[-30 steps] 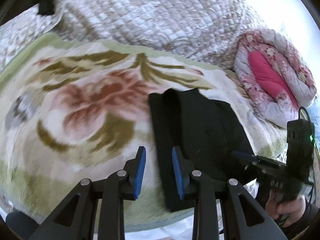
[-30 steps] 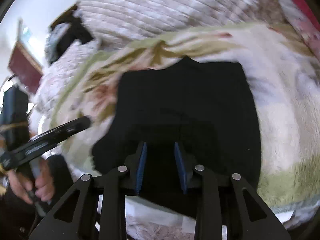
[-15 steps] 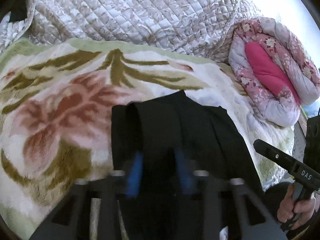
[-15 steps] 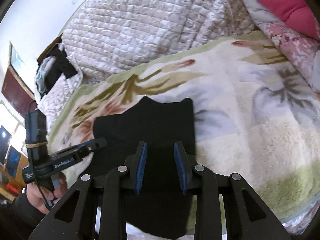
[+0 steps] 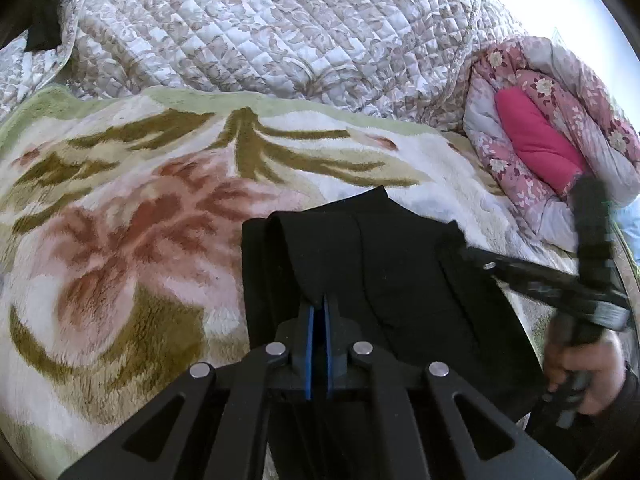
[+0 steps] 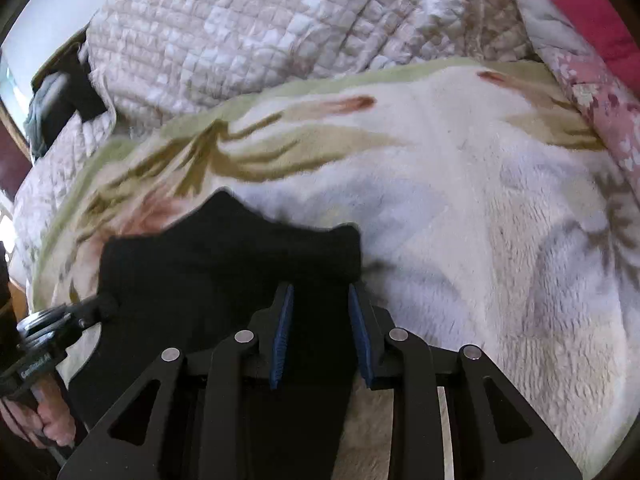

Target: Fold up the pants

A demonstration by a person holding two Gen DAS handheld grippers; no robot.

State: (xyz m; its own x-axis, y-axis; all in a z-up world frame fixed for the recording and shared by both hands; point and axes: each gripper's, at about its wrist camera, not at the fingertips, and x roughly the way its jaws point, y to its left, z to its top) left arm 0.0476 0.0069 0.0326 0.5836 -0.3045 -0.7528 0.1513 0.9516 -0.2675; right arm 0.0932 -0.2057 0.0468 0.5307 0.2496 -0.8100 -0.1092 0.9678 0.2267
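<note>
Left hand-held gripper (image 5: 319, 312) has its blue pads pressed together on a raised fold of the black pants (image 5: 360, 264), which lie partly folded on the floral plush blanket (image 5: 120, 240) straight ahead of both tools. Right hand-held gripper (image 6: 322, 320) stands wide apart, straddling the pants' near right edge with nothing pinched between its pads.

The main risk, as I judge it, is a lopsided lift: with only the left side clamped, pulling now would drag the cloth and undo the layers already stacked. The left pinch also looks shallow, so the fabric may slip free. The plush pile could catch the cloth and skew the crease.

Past the pants, the blanket runs up to a quilted beige bedspread (image 5: 280, 40), with a pink floral quilt (image 5: 560, 120) off to the right.

Writing: white lettering on the left tool's handle, seen in the right wrist view, is too blurred to read.
</note>
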